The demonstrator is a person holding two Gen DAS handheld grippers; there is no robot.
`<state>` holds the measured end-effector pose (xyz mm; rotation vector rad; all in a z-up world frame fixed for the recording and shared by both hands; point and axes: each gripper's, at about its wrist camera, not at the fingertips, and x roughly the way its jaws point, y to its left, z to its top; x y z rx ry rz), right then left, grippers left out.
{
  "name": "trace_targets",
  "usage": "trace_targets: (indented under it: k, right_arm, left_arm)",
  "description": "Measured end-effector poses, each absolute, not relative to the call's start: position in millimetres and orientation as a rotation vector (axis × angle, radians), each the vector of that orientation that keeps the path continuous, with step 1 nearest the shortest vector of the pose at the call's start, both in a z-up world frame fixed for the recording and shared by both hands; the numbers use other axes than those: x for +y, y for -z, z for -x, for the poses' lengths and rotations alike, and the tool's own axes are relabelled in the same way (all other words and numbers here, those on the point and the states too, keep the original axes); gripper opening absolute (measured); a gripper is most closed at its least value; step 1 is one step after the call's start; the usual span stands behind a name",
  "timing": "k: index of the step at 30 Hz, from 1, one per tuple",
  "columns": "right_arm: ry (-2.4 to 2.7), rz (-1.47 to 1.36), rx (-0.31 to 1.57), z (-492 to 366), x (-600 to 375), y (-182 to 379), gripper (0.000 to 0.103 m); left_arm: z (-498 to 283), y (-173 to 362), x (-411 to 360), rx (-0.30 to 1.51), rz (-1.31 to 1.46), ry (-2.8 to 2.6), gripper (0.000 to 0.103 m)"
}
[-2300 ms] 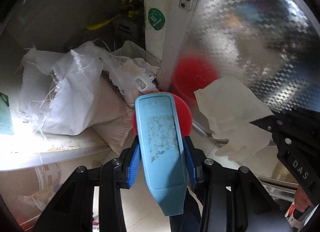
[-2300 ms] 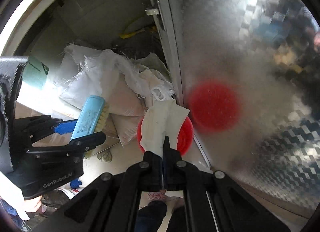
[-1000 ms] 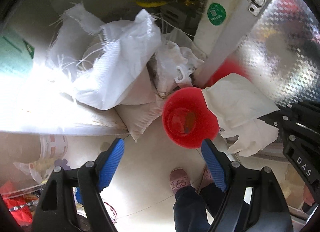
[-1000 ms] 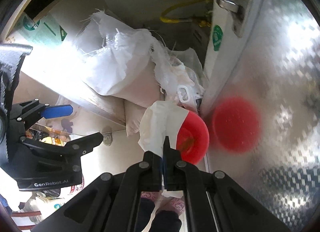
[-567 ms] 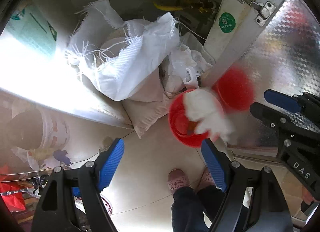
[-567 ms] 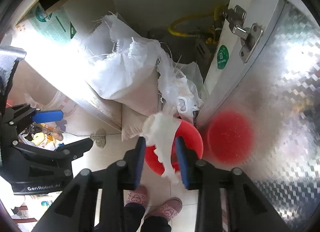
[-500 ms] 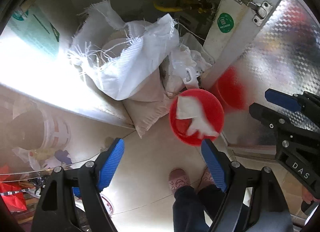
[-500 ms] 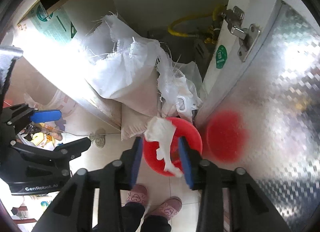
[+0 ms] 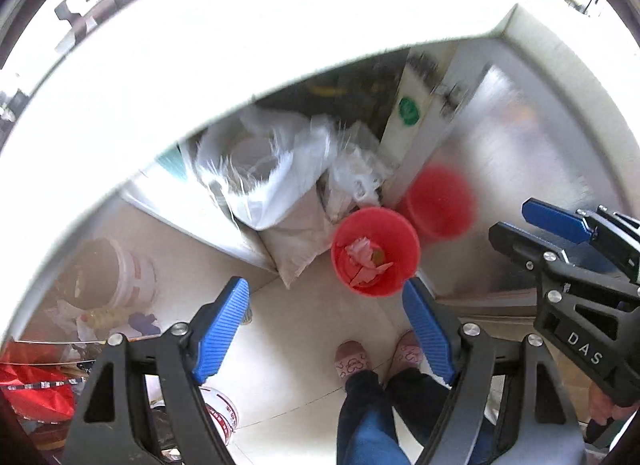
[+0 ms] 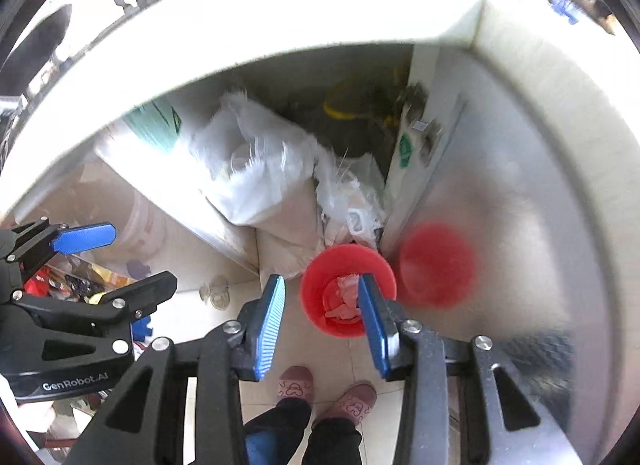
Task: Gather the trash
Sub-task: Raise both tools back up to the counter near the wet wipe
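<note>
A red bin [image 9: 376,251] stands on the tiled floor below me, against a steel cabinet door. A crumpled paper [image 9: 358,255] lies inside it with other scraps. The bin also shows in the right wrist view [image 10: 320,289], with the paper [image 10: 347,289] inside. My left gripper [image 9: 326,329] is open and empty, high above the floor. My right gripper [image 10: 322,315] is open and empty, above the bin; it shows at the right of the left wrist view [image 9: 532,225].
White woven sacks [image 9: 280,177] fill the open cabinet beside the bin. The steel door [image 9: 520,169] mirrors the bin. A white counter edge [image 9: 240,45] runs above. A white bucket [image 9: 116,273] and clutter sit at left. The person's slippered feet [image 9: 352,357] stand below.
The left gripper let go of the blue brush and opened. The right gripper opened and the paper fell into the red bin. Both grippers have since risen well above the counter edge.
</note>
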<state>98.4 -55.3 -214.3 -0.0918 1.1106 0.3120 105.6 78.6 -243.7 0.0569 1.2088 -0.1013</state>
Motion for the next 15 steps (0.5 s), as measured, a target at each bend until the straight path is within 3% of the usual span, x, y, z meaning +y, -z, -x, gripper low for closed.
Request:
trace_targets:
  k: [15]
  right_arm:
    - [-0.111,0.071,0.913,-71,-92,70,0.063]
  left_arm:
    - [-101,93,53,1.001,-0.077,0.224,0.078]
